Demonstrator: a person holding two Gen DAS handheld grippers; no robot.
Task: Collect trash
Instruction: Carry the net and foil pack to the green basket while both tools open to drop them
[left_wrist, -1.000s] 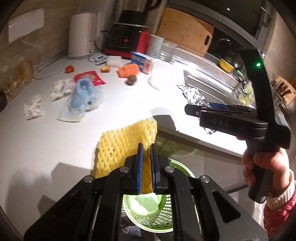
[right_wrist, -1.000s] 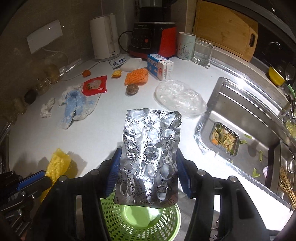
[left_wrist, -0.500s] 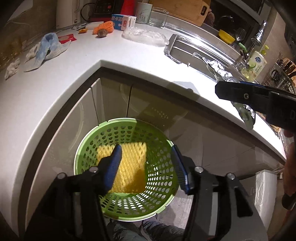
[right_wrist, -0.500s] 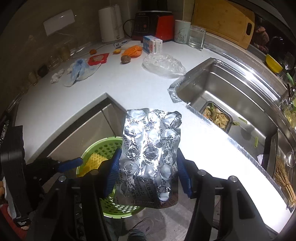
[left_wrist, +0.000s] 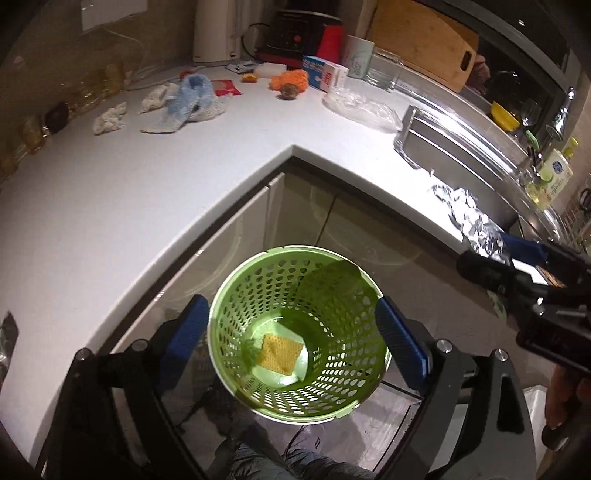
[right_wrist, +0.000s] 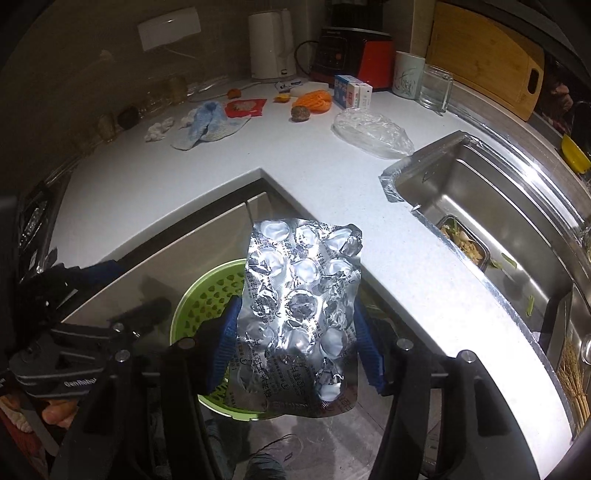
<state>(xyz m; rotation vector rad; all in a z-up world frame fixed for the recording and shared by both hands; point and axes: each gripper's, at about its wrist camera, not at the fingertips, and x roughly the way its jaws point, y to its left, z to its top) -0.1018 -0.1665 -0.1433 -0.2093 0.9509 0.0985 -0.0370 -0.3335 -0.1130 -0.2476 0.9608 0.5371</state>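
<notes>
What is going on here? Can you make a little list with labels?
place: kitchen counter corner
bin: green basket on the floor
in bin: yellow foam net
left gripper: open, just been opening, nothing between the fingers
right gripper: shut on silver blister pack above the basket
still on counter: blue cloth, plastic bag

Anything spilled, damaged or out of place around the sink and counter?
Yes. Food scraps sit in the sink's strainer, with green bits strewn across the basin floor beside it. On the counter, a crumpled clear plastic bag lies near the sink corner, and wadded tissue beside a blue cloth.
</notes>
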